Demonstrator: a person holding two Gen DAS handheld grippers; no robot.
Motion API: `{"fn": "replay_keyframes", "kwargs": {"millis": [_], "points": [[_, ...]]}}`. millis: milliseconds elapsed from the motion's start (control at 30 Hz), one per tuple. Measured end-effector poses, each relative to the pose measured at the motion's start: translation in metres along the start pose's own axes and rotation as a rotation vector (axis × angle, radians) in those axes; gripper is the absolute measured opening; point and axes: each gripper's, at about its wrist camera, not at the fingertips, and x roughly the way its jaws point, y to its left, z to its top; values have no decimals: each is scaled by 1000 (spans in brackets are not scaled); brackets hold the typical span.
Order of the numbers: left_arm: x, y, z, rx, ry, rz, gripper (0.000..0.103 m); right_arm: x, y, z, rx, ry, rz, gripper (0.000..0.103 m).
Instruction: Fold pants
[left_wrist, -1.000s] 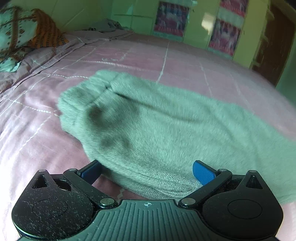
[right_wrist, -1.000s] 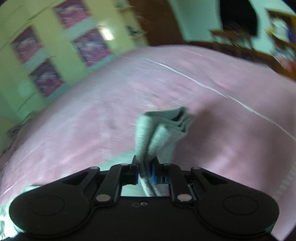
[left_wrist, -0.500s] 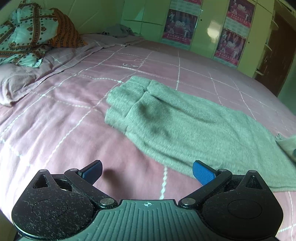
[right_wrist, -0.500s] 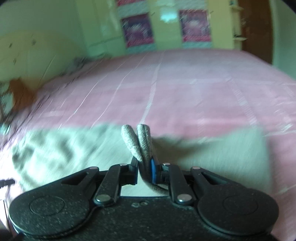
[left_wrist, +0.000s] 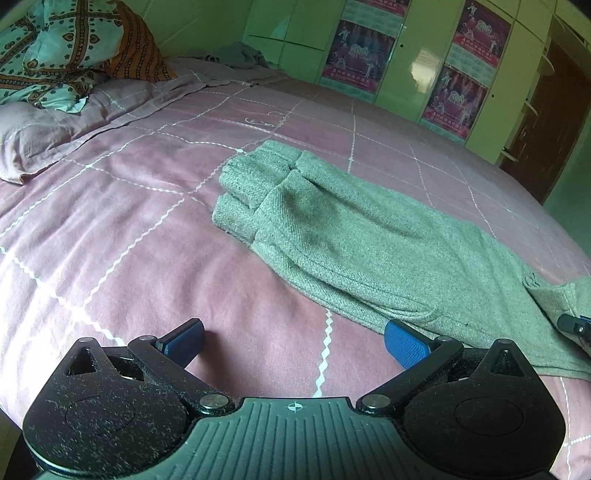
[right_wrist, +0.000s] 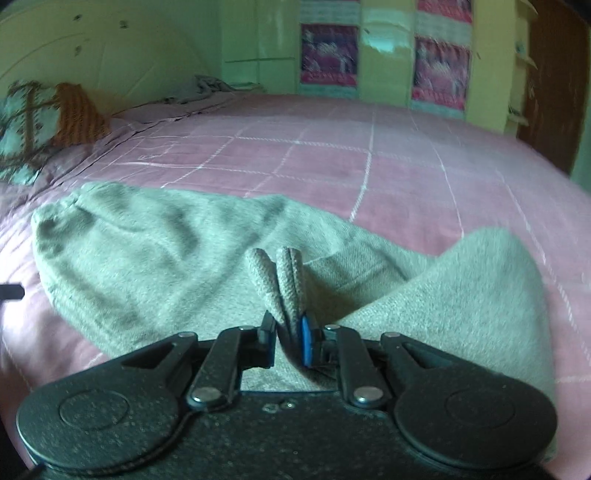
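Observation:
The grey-green knit pants (left_wrist: 354, 236) lie lengthwise on the pink bed, ribbed cuffs at the far left end. My left gripper (left_wrist: 293, 338) is open above bare bedsheet, just short of the pants' near edge, with nothing between its blue pads. My right gripper (right_wrist: 289, 341) is shut on a bunched fold of the pants (right_wrist: 284, 280), which sticks up between the pads. The rest of the pants (right_wrist: 155, 254) spreads left and right behind it. The right gripper's tip (left_wrist: 574, 326) shows at the right edge of the left wrist view, beside the lifted waist end.
The pink checked bedsheet (left_wrist: 129, 229) covers the whole bed. A pillow (left_wrist: 40, 129) and a patterned teal and orange cloth (left_wrist: 62, 48) lie at the far left. Green wardrobe doors with posters (left_wrist: 443, 59) stand behind the bed, and a brown door (left_wrist: 543, 122) at the right.
My left gripper drew back off the pants and now sits over bare sheet. My right gripper swung across with its fold, rolling upright, and the pants now spread beneath it.

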Motion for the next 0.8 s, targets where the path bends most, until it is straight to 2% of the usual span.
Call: {"fn": "replay_keyframes", "kwargs": {"millis": [100, 200, 233, 300, 533, 600, 633, 667, 700, 767, 800], "points": [[0, -2, -1, 11, 3, 3, 103, -5, 10, -4, -75, -66, 27, 13], [1, -4, 0, 18, 13, 8, 103, -12, 26, -14, -282, -137, 97, 13], [2, -4, 0, 21, 17, 10, 103, -11, 31, -21, -356, -127, 122, 13], [2, -5, 0, 27, 22, 13, 103, -3, 32, -30, -421, -73, 141, 13], [4, -9, 0, 53, 42, 34, 103, -10, 30, -23, -433, -116, 167, 13], [3, -11, 1, 66, 42, 45, 103, 3, 33, -25, -439, -49, 187, 23], [1, -13, 2, 70, 36, 36, 103, 7, 36, -27, -448, -19, 184, 23], [-3, -15, 4, 62, 23, 10, 103, 5, 39, -29, -461, -24, 178, 31], [-7, -19, 6, 38, 5, -25, 103, -3, 39, -28, -454, -44, 212, 43], [-15, -31, 12, 5, -32, -100, 103, -22, 29, -22, -372, -120, 292, 43], [-17, -42, 16, 6, -50, -143, 102, -29, 22, -19, -335, -150, 292, 41]]}}
